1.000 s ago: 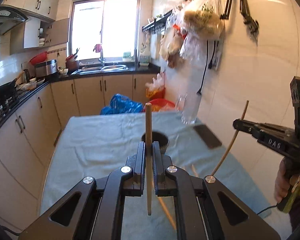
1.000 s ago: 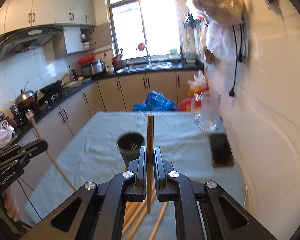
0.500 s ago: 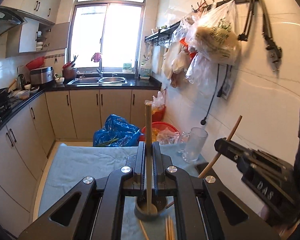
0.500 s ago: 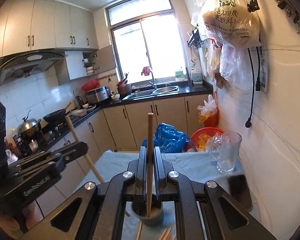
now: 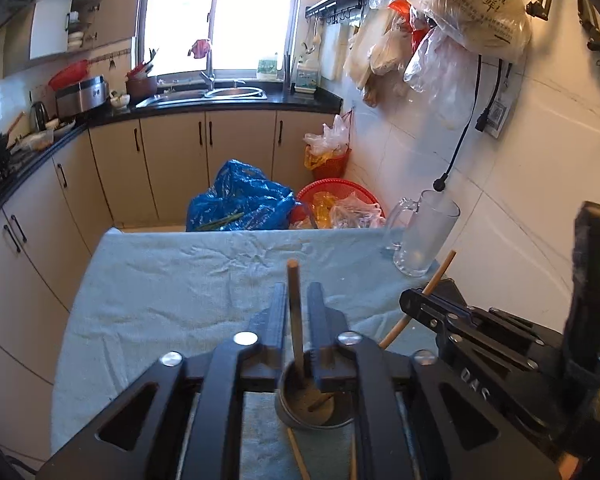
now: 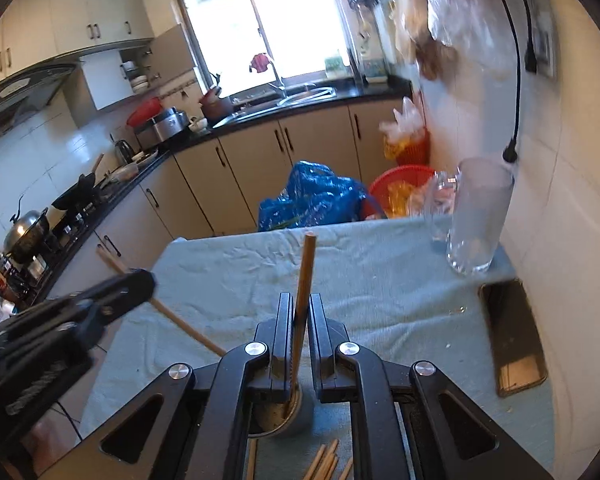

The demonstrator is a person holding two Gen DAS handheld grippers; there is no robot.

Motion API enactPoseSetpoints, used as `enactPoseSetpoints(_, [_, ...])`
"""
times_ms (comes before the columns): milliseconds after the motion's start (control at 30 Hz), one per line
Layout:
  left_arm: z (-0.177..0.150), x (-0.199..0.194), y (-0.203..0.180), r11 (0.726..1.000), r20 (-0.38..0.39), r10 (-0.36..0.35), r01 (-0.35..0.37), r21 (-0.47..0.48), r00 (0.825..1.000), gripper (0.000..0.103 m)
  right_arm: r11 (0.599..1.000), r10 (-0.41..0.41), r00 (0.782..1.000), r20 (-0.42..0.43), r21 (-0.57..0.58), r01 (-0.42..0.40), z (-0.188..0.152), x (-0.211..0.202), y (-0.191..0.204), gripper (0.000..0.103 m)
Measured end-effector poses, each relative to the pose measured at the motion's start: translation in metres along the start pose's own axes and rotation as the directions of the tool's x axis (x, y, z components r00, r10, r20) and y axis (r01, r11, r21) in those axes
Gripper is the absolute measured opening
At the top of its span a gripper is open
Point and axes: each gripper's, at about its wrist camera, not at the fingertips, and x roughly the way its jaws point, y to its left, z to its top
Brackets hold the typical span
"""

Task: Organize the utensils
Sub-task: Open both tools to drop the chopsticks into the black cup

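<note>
Now your left gripper [image 5: 298, 300] jaws have just been opening; its chopstick [image 5: 295, 316] stands loose between them, lower end in the cup [image 5: 300, 416]. Your right gripper [image 6: 300, 312] jaws are nearly closed, pinching a second chopstick [image 6: 305, 280] whose tip dips into that cup. More chopsticks [image 6: 328, 460] lie on the table [image 6: 236, 272] cloth just beside it. Glass mug [image 5: 424, 236] at the far corner.

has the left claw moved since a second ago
Yes. The left claw has come forward and down over the round holder, nearer the glass mug; its jaws have just been opening around the chopstick.
</note>
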Motion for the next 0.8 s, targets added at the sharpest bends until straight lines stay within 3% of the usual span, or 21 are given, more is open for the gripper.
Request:
enactPoseSetpoints(33, [-0.001, -0.002, 0.001, 1.0, 0.008, 0.008, -0.008, 0.001, 1.0, 0.031, 1.0, -0.002, 1.0, -0.006, 0.013, 0.002, 0.0, 0.004, -0.004, 0.01])
enactPoseSetpoints(100, [-0.001, -0.009, 0.001, 1.0, 0.028, 0.02, -0.02, 0.002, 0.999, 0.036, 1.0, -0.001, 1.0, -0.015, 0.025, 0.002, -0.001, 0.008, -0.008, 0.018])
enactPoseSetpoints(167, [-0.004, -0.018, 0.001, 0.999, 0.042, 0.031, -0.032, 0.011, 0.999, 0.038, 1.0, -0.005, 1.0, -0.01, 0.028, 0.005, 0.0, 0.008, -0.011, 0.034])
enactPoseSetpoints(567, [-0.038, -0.095, 0.003, 0.991, 0.145, 0.102, -0.112, 0.066, 0.984, 0.057, 0.999, -0.028, 0.998, 0.047, 0.025, 0.027, -0.01, -0.054, -0.012, 0.053])
enactPoseSetpoints(800, [-0.079, -0.135, 0.015, 0.996, 0.148, 0.079, -0.085, 0.034, 0.986, 0.07, 0.996, -0.075, 0.997, -0.01, -0.048, 0.075, -0.057, -0.095, -0.021, 0.067])
